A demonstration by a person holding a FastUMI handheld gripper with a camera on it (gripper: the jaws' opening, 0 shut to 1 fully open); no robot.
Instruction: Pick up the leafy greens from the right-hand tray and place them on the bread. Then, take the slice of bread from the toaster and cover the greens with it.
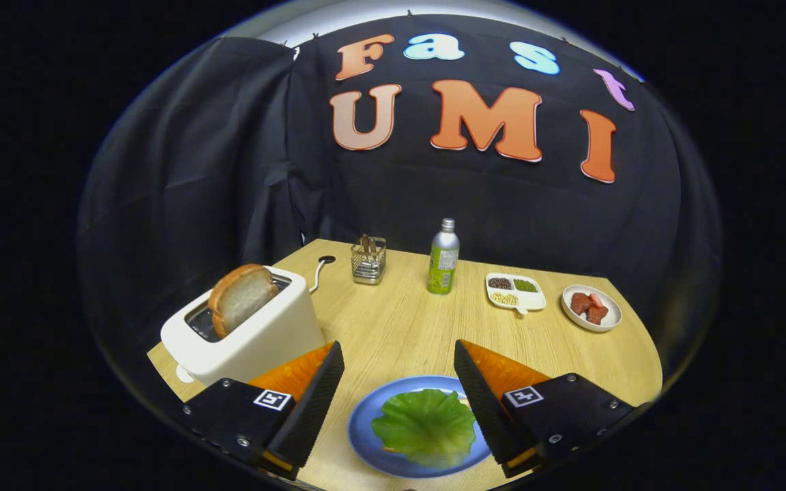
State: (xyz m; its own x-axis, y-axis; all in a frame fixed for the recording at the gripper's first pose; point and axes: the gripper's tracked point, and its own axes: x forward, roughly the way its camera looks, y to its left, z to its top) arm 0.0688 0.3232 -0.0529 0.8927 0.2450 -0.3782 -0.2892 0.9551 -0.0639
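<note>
The gripper (pixel 398 382) hangs with fingers spread wide and empty above the round blue plate (pixel 366 443) at the near edge of the pale wooden table (pixel 400 320), where the crinkled green lettuce leaf (pixel 426 426) already lies. The browned bread slice (pixel 241 296) stands tilted in the white toaster (pixel 256 341) at the left edge; probably light and crumbly, best pinched gently across its upper crust. The green-labelled metal bottle (pixel 443 258) bears print too small to read.

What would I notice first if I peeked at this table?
Probably the green leaf on the blue plate, lying between the open, empty fingers of the gripper. Next, the bread slice sticking up from the white toaster, just beyond the left finger.
</note>
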